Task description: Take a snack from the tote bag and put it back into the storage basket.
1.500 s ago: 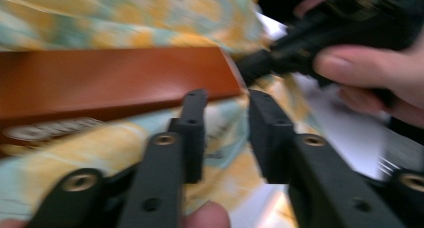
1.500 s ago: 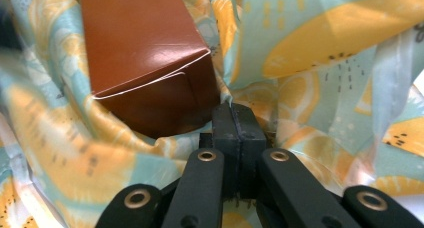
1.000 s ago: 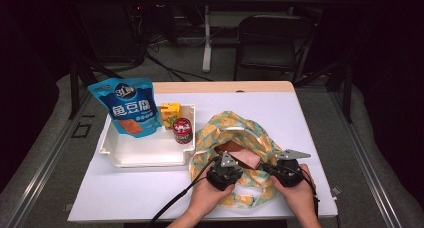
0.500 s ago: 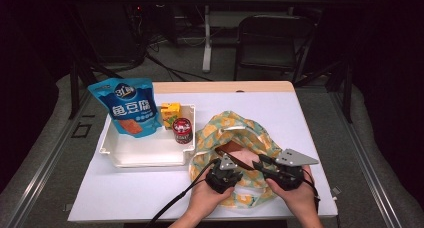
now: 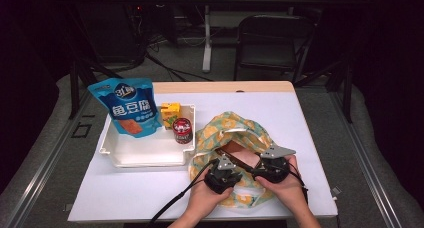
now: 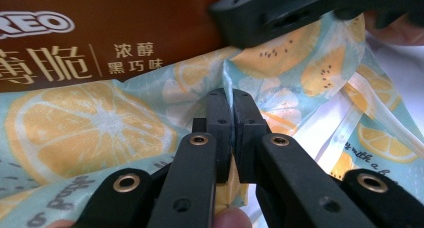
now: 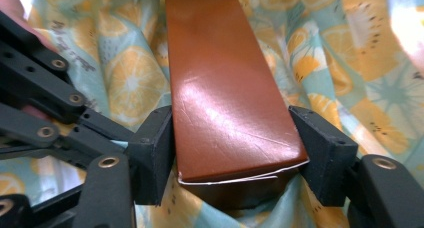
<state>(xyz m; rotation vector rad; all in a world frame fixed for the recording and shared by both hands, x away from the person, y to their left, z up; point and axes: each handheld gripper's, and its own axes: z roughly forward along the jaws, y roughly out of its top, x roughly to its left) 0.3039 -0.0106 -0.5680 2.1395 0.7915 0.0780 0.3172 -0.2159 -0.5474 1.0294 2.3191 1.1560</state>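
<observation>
A lemon-print cloth bag [image 5: 233,133] lies on the white table, mouth open toward me. A brown Oreo box [image 5: 239,154] lies in the mouth of the bag. My left gripper [image 5: 229,163] is shut on a fold of the bag's fabric [image 6: 150,138] at the near rim. In the left gripper view the jaws pinch the cloth, and the box [image 6: 125,33] lies just behind. My right gripper [image 5: 261,164] is shut on the box [image 7: 225,103], one pad on each long side near its end, bag fabric [image 7: 120,73] all around.
A white tray [image 5: 145,155] stands left of the bag. It holds a blue snack pouch [image 5: 129,107], a small yellow carton [image 5: 170,114] and a dark red can [image 5: 183,130]. A black chair [image 5: 272,43] stands beyond the far table edge.
My right gripper has shifted left toward the left one, carrying the brown box deeper into the bag's mouth. The left gripper has stayed on the bag's rim.
</observation>
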